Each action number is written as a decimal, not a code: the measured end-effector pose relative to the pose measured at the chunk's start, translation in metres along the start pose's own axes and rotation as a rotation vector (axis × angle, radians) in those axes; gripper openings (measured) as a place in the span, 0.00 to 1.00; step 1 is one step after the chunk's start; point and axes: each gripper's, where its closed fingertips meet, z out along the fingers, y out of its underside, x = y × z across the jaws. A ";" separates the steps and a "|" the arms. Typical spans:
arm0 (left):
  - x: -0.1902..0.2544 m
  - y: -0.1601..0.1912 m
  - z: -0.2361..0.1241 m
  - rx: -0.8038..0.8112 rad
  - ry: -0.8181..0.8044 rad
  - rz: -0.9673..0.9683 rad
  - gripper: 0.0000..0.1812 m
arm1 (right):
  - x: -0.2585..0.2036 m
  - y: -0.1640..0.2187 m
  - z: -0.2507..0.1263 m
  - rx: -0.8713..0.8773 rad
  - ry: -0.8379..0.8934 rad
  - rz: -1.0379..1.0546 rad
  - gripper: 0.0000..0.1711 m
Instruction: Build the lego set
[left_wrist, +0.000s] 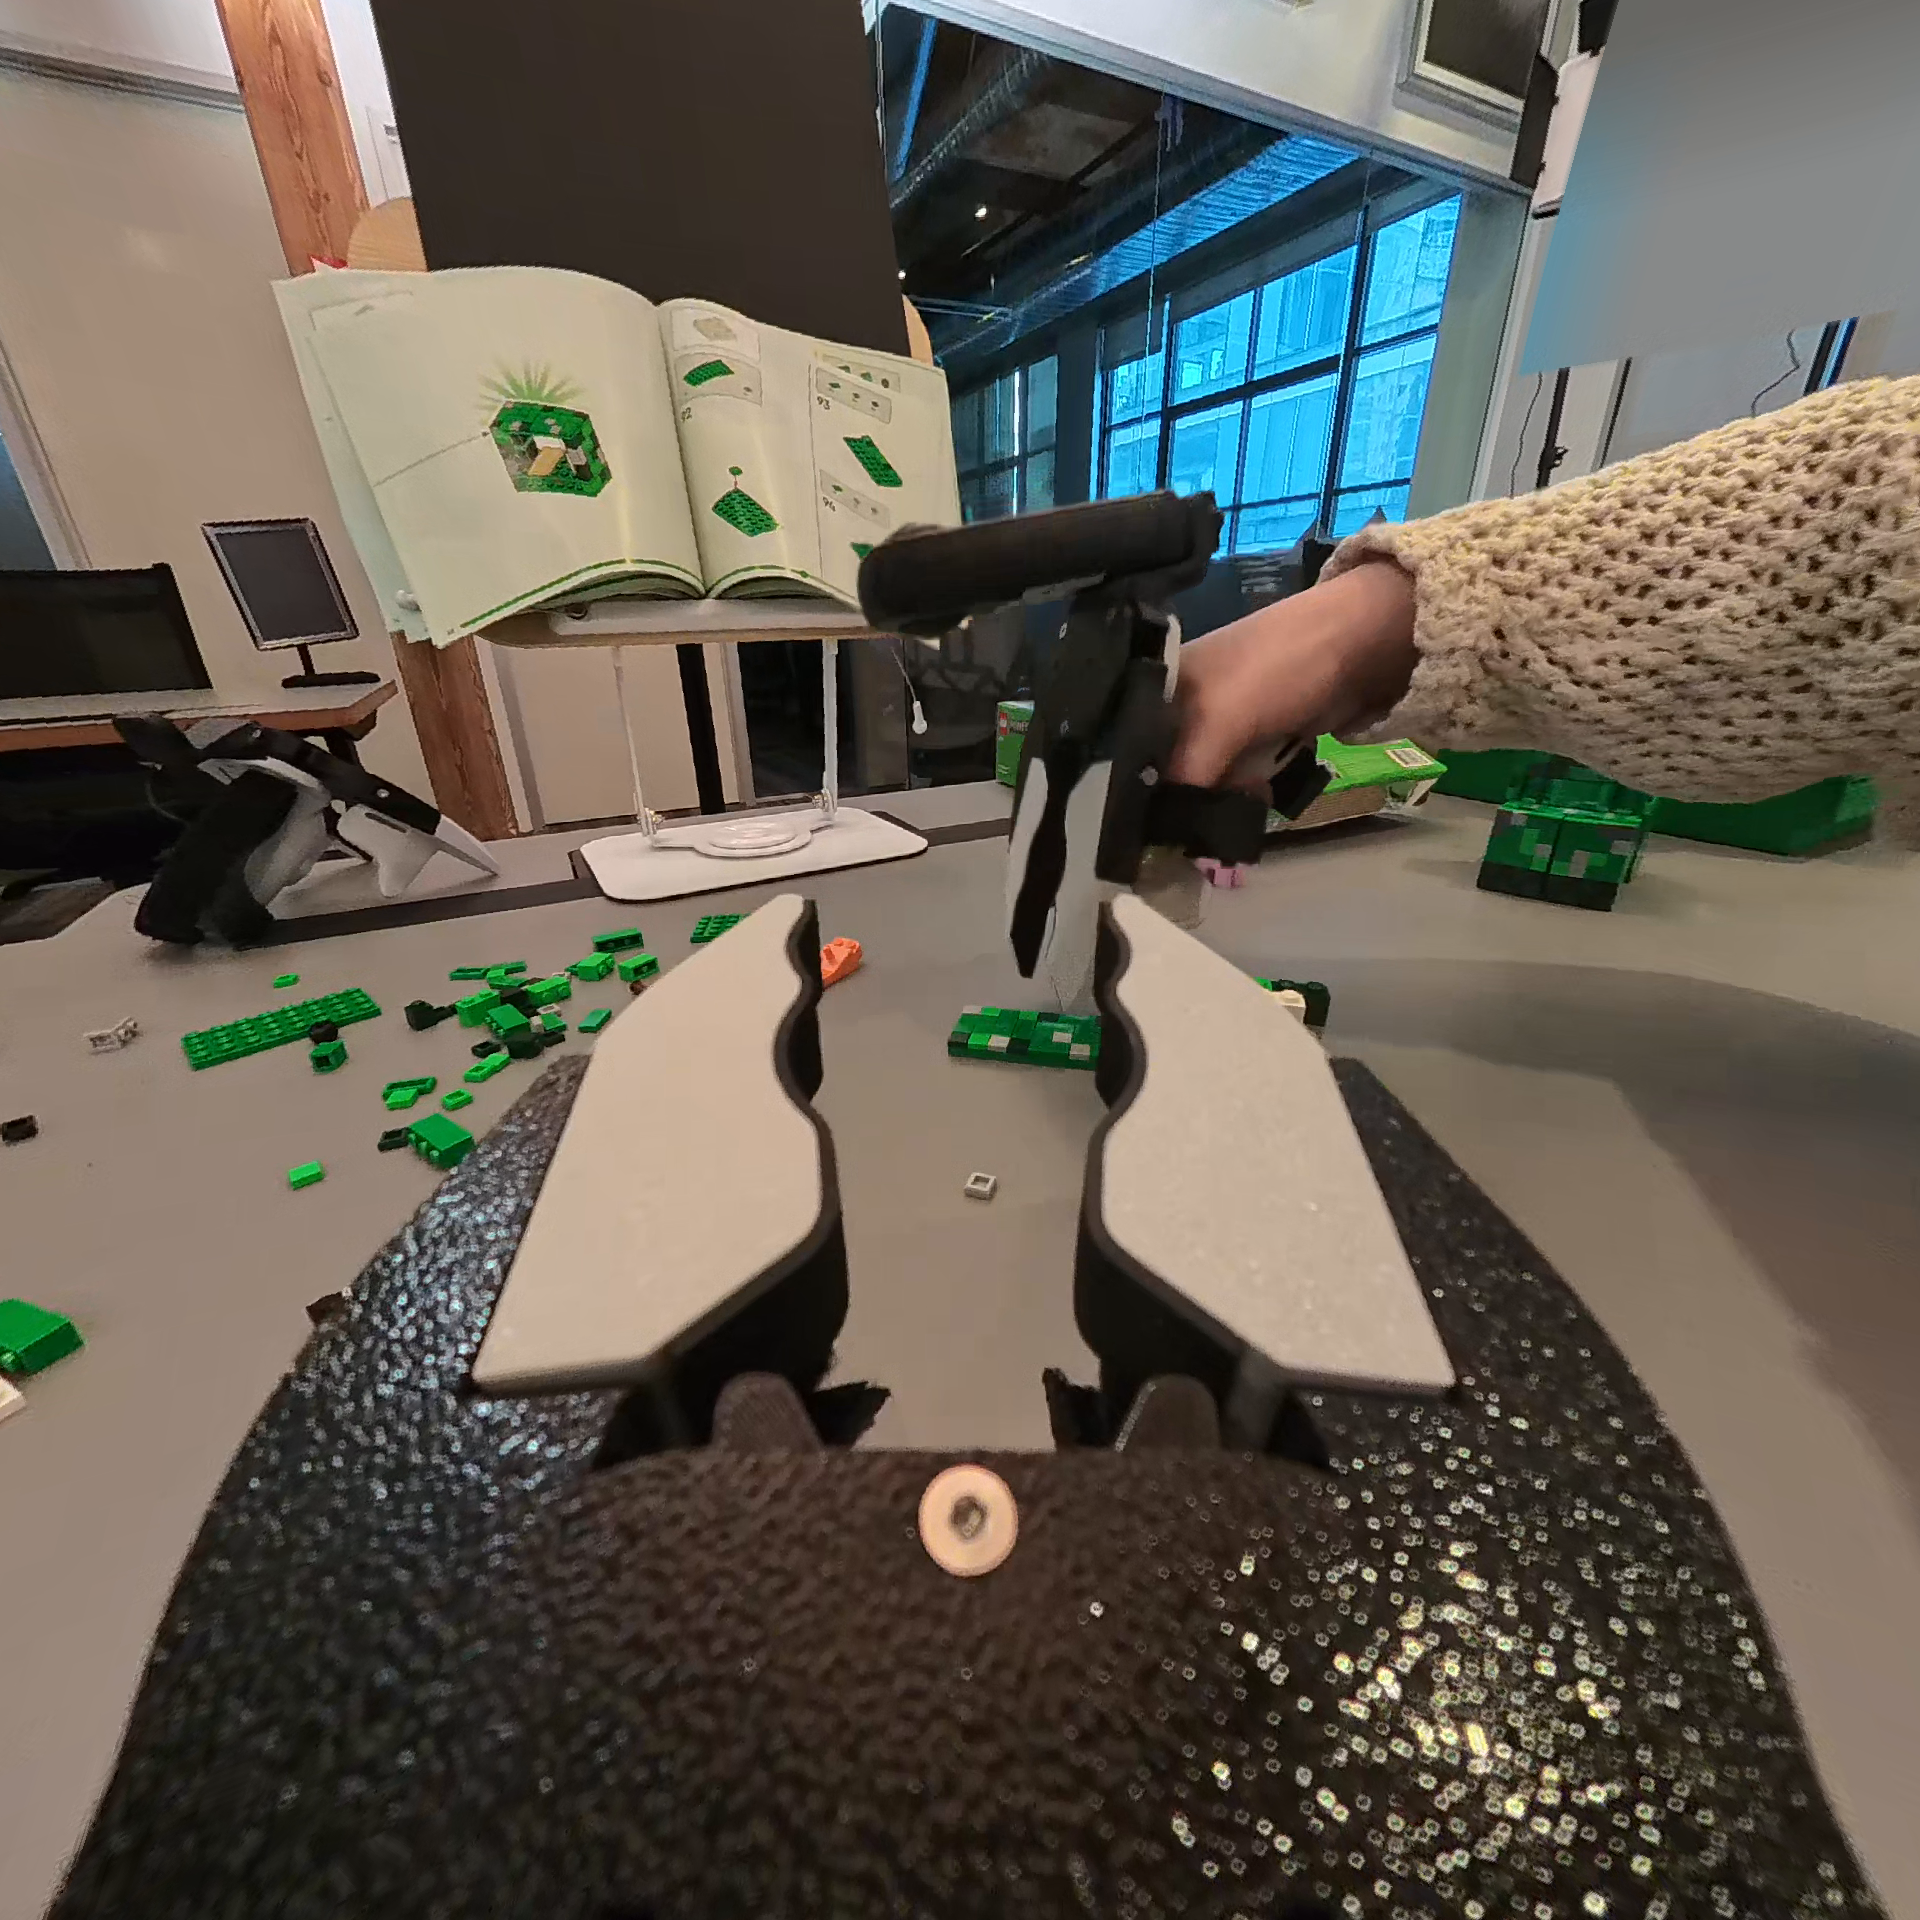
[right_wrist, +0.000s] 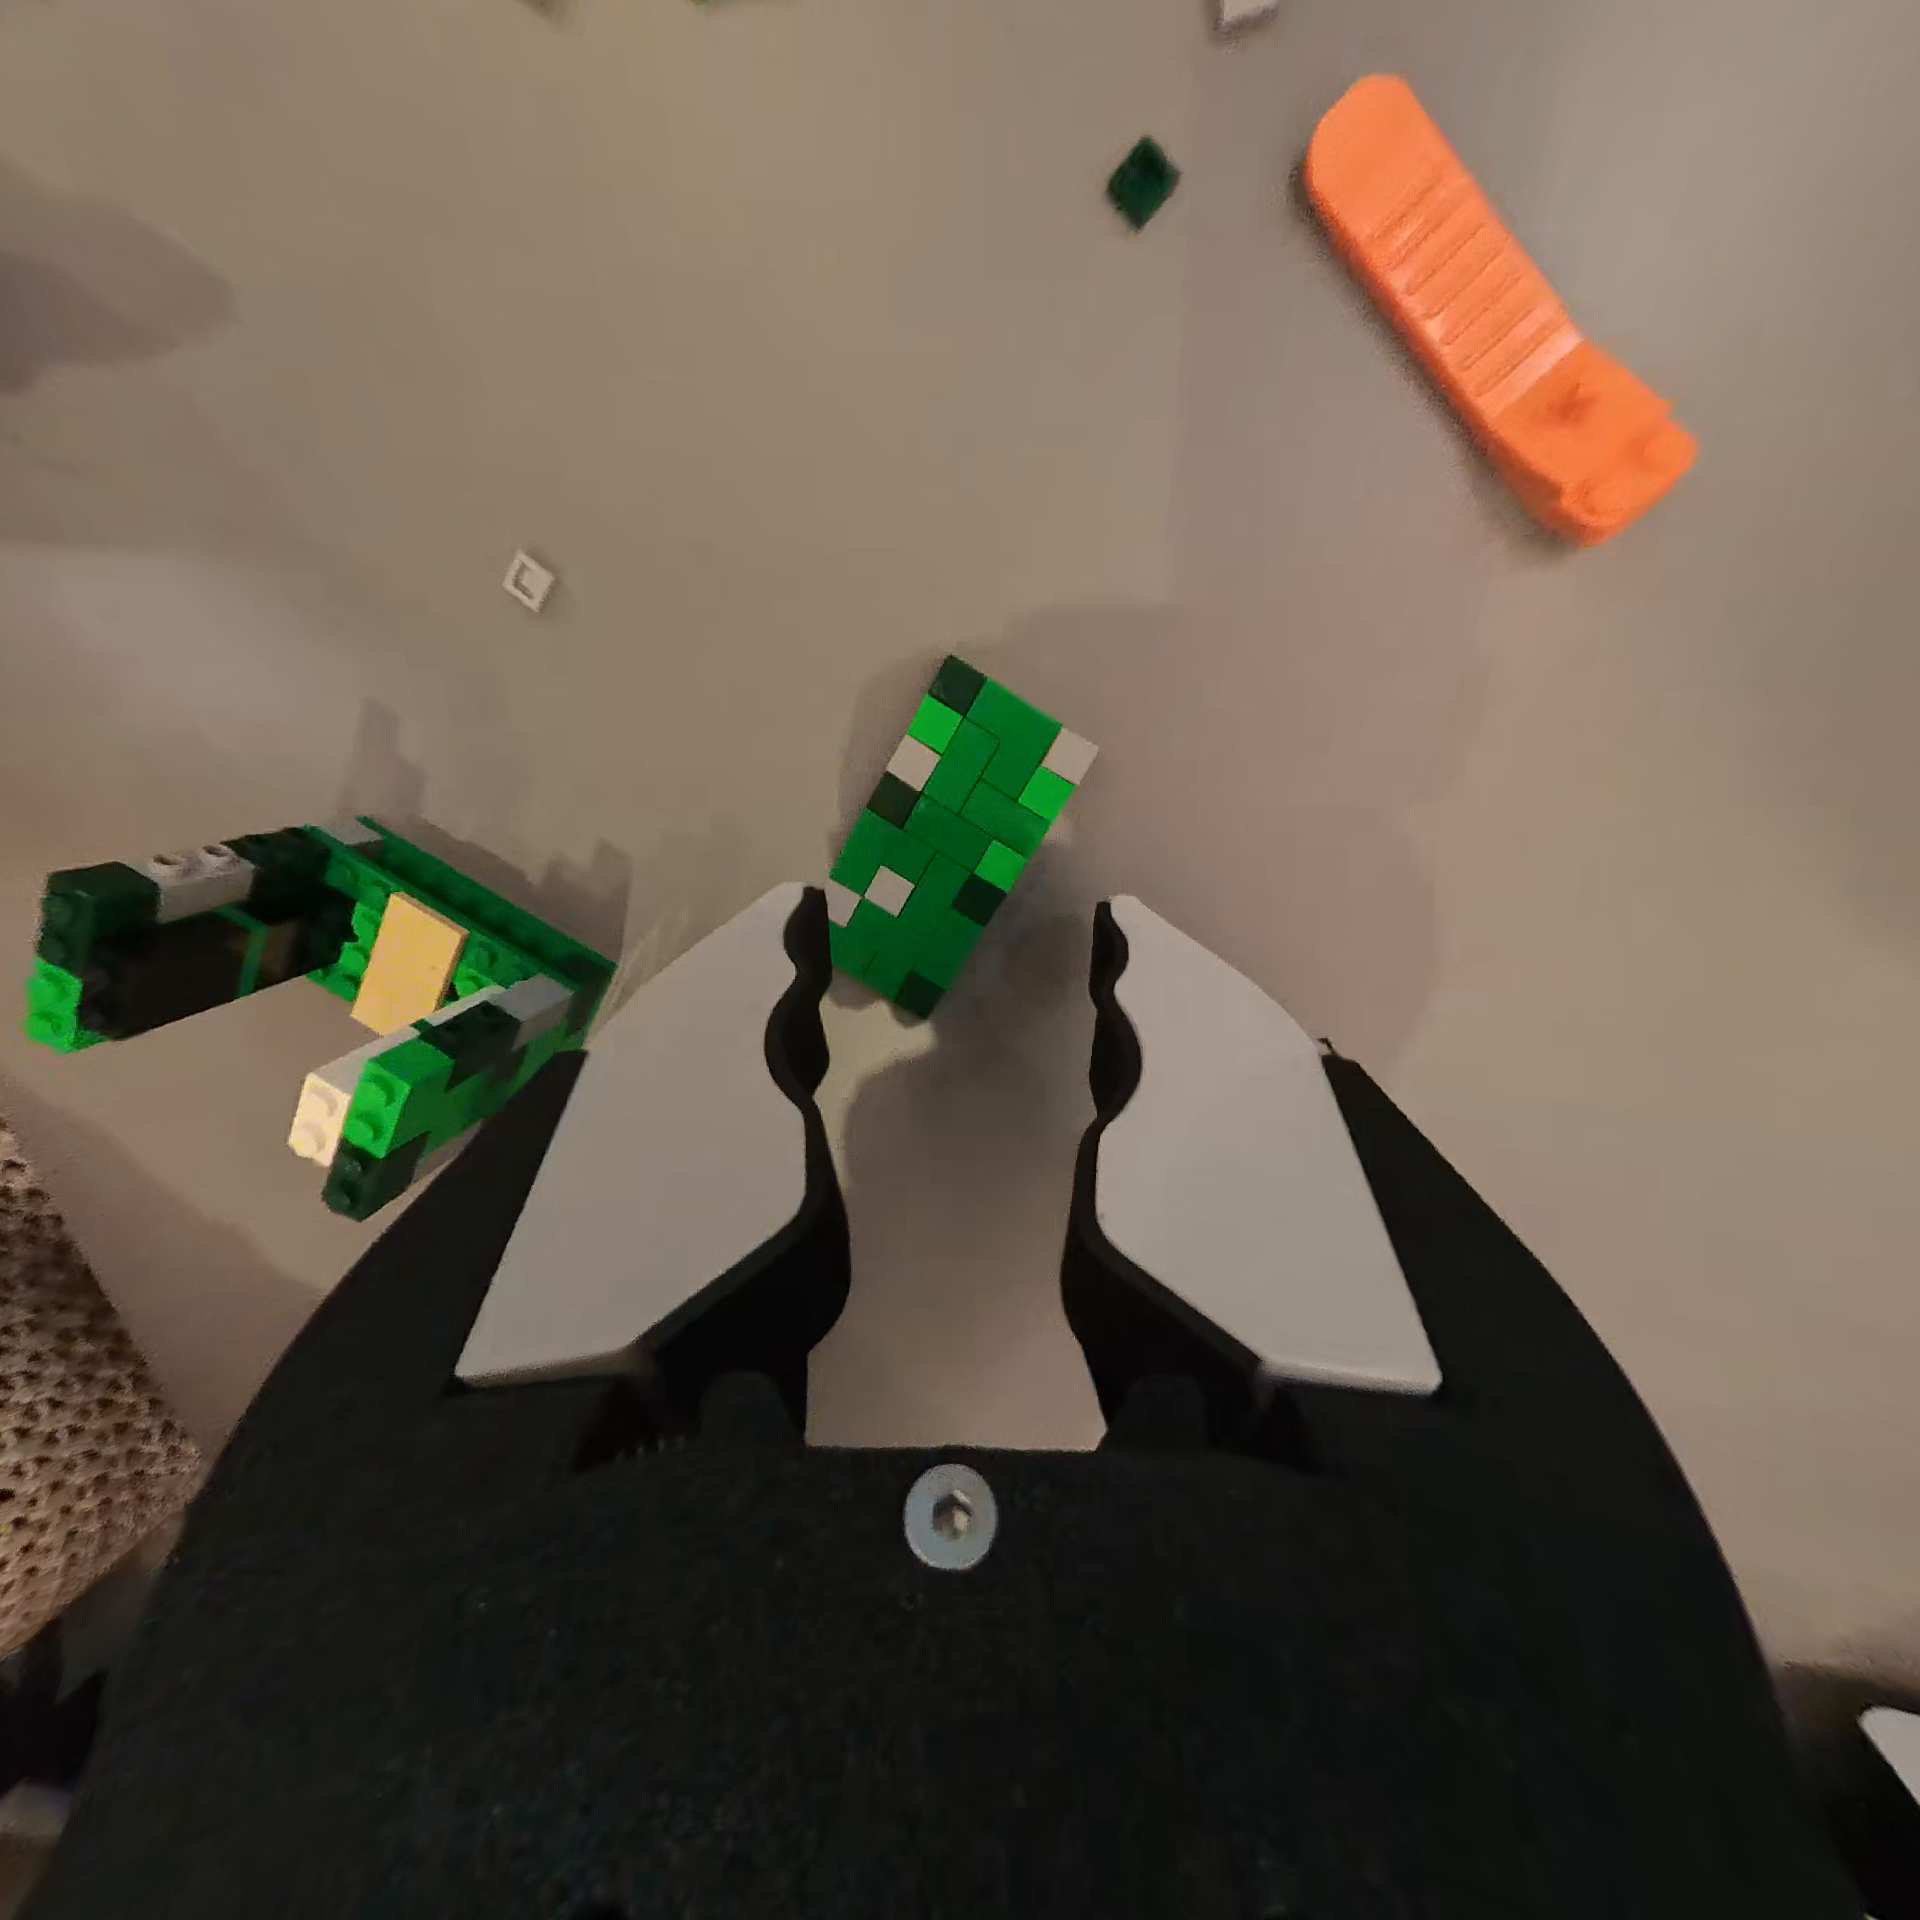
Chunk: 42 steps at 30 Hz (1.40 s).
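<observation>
A flat green tiled panel (right_wrist: 961, 831) with white and dark squares lies on the grey table, just ahead of my right gripper (right_wrist: 956, 914), which points down at it, open and empty. The panel also shows in the left wrist view (left_wrist: 1023, 1037). A U-shaped green build (right_wrist: 312, 987) with a tan tile lies to the left of it. My left gripper (left_wrist: 956, 935) is open and empty, low over the table, facing the panel. The right gripper (left_wrist: 1055, 914) shows there held by a hand, fingertips just above the panel.
An orange brick separator (right_wrist: 1486, 312) lies at the far right. Loose green pieces (left_wrist: 488, 1018) and a green plate (left_wrist: 275, 1029) are scattered at the left. An open instruction book (left_wrist: 623, 447) stands on a stand behind. A finished green cube (left_wrist: 1558, 847) sits at the right. One gripper's finger ends stand about 20 cm off the other's. Measured from the fingertips, the orange brick separator (right_wrist: 1486, 312) is 10 cm or so from the right gripper and 25 cm from the left.
</observation>
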 end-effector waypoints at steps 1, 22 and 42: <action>0.000 0.000 0.000 0.001 0.000 -0.002 0.27 | 0.000 0.001 0.003 -0.014 0.019 -0.013 0.28; 0.000 -0.001 0.001 0.012 0.002 -0.022 0.27 | -0.005 0.004 0.015 -0.137 0.118 -0.435 0.22; -0.001 0.001 0.002 0.001 0.000 -0.030 0.26 | 0.035 0.070 -0.012 0.034 0.131 0.023 0.22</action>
